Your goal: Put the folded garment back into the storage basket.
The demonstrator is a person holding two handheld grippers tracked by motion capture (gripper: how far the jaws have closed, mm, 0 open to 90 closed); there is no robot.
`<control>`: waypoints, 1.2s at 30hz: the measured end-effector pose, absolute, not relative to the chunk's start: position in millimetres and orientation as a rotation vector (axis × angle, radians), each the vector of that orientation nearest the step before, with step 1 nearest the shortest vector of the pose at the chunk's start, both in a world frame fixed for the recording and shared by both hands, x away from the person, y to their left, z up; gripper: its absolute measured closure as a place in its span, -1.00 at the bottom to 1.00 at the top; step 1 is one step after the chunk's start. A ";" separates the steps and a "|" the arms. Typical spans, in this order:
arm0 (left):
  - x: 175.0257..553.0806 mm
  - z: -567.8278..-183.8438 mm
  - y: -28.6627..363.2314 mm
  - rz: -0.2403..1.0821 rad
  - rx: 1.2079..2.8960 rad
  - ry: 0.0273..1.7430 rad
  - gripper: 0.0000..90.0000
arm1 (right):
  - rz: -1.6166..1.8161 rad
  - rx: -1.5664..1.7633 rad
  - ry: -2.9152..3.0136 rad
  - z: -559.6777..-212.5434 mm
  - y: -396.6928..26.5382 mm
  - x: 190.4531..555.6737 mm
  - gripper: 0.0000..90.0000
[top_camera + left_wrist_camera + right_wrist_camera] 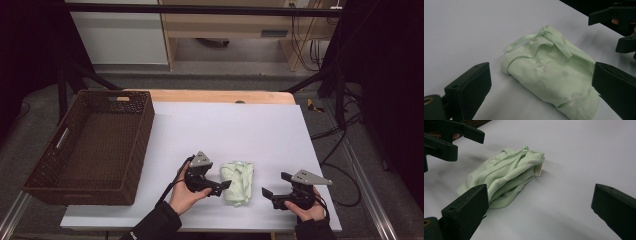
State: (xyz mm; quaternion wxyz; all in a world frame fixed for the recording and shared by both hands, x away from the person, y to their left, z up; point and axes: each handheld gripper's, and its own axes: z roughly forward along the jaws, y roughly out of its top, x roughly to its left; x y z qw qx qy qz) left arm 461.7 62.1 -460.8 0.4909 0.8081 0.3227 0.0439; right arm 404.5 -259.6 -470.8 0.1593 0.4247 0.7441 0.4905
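A crumpled pale green garment (238, 182) with a tie string lies on the white table cover, near the front edge. My left gripper (223, 188) is just to its left, open, its tips close to the cloth. In the left gripper view the garment (551, 72) lies between and just beyond the wide-apart jaws of that gripper (544, 87). My right gripper (274, 185) stands open a short way to the garment's right, apart from it. In the right gripper view the garment (504, 177) lies ahead on the left, by the left jaw of that gripper (541, 205).
A brown wicker basket (145, 125) with nothing in it stands at the table's left. The white cover (230, 125) stretches bare behind the garment. The wooden table edge (220, 96) shows at the back, with black frame bars and cables beyond.
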 end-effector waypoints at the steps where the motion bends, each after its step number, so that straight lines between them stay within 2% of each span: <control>1: 462.1 -461.1 60.9 0.106 1.964 0.784 -0.95 | 1.401 1.217 2.128 -470.6 -260.1 404.2 -0.96; 16: 468.7 -470.7 48.5 0.086 1.991 0.866 -0.87 | 1.396 1.217 2.125 -471.3 -261.5 403.6 -0.96; 24: 465.1 -475.9 45.6 0.081 2.014 0.906 -0.67 | 1.393 1.218 2.127 -471.2 -260.9 403.4 -0.96; 36: 457.4 -477.7 38.3 0.060 2.041 0.947 -0.20 | 1.389 1.222 2.126 -471.3 -260.9 403.5 -0.96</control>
